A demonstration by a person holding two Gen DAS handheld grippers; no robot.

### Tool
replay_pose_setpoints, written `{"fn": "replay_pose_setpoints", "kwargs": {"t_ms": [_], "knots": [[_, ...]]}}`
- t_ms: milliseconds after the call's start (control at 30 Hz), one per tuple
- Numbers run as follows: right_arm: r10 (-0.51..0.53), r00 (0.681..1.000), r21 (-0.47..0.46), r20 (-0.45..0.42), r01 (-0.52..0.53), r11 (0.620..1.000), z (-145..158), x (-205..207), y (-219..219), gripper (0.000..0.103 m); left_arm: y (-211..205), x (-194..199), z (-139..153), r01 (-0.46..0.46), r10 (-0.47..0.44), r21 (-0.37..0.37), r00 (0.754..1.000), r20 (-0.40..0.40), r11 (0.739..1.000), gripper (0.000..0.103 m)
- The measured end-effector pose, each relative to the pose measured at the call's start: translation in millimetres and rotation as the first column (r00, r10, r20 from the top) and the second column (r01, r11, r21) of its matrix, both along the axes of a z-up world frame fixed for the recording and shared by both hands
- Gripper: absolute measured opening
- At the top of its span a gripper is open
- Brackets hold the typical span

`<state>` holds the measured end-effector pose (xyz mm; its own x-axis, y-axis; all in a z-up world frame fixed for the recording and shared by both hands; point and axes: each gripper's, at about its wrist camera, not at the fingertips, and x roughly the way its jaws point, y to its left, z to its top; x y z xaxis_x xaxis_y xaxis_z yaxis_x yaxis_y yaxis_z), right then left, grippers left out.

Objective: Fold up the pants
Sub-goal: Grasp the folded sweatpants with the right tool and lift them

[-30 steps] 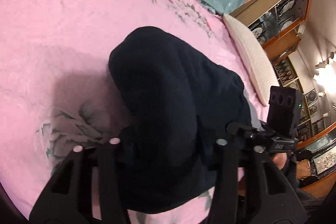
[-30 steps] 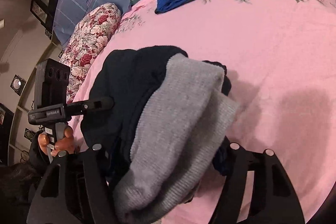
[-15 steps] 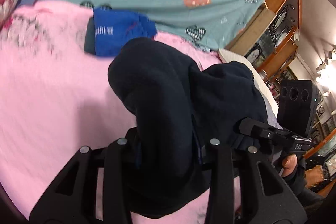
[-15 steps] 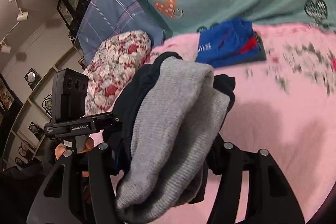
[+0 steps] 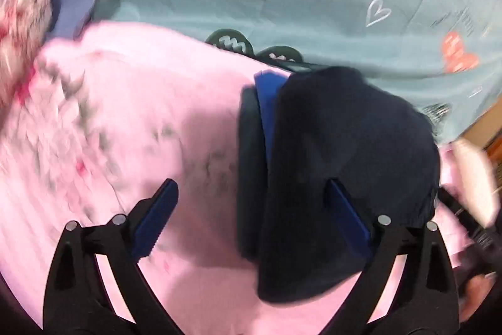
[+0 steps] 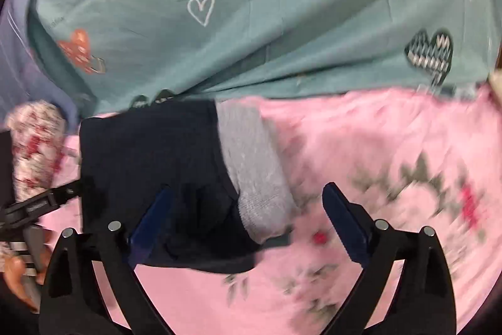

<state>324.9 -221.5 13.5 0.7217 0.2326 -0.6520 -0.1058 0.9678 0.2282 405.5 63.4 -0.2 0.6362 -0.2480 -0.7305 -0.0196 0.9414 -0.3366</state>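
The folded dark navy pants (image 5: 348,168) lie on top of a stack of folded clothes, with a blue garment (image 5: 266,102) and a dark one showing under their left edge. In the right wrist view the pants (image 6: 150,165) show a grey waistband (image 6: 254,171) on their right side. My left gripper (image 5: 251,209) is open, its right finger against the pants' side. My right gripper (image 6: 248,209) is open around the near edge of the pants. Both views are motion-blurred.
The pink floral bedspread (image 5: 125,131) covers the bed. A teal quilt with hearts (image 6: 251,21) lies along the back. A floral pillow (image 6: 34,153) sits at the left, and a white pillow (image 5: 473,171) at the right.
Both grippers carried the folded pants across the bed to the stack of blue clothes, set them on it and opened. The pants now lie released.
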Motion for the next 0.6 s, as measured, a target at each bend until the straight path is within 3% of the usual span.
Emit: {"fn": "replay_pose_setpoints", "kwargs": {"t_ms": [167, 233, 333, 433, 600], "knots": [[0.129, 0.989, -0.105, 0.070, -0.122, 0.987, 16, -104, 23, 0.100, 0, -113, 33, -0.009, -0.015, 0.187, 0.992, 0.126, 0.982, 0.101], [0.159, 0.982, -0.147, 0.104, -0.143, 0.979, 25, -140, 31, 0.102, -8, -156, 43, -0.005, -0.031, 0.226, 0.987, 0.157, 0.974, 0.101], [0.179, 0.975, -0.236, 0.131, -0.145, 0.961, 33, -166, 50, 0.102, -17, -203, 43, 0.016, -0.054, 0.275, 0.990, 0.132, 0.961, 0.101], [0.131, 0.985, -0.239, 0.108, -0.102, 0.966, 25, -161, 46, 0.102, -16, -204, 38, 0.038, -0.064, 0.268, 0.994, 0.090, 0.963, 0.101], [0.074, 0.996, -0.111, 0.047, -0.069, 0.991, -14, -103, 15, 0.102, -10, -164, 34, 0.007, -0.053, 0.298, 0.988, 0.144, 0.954, 0.101]]}}
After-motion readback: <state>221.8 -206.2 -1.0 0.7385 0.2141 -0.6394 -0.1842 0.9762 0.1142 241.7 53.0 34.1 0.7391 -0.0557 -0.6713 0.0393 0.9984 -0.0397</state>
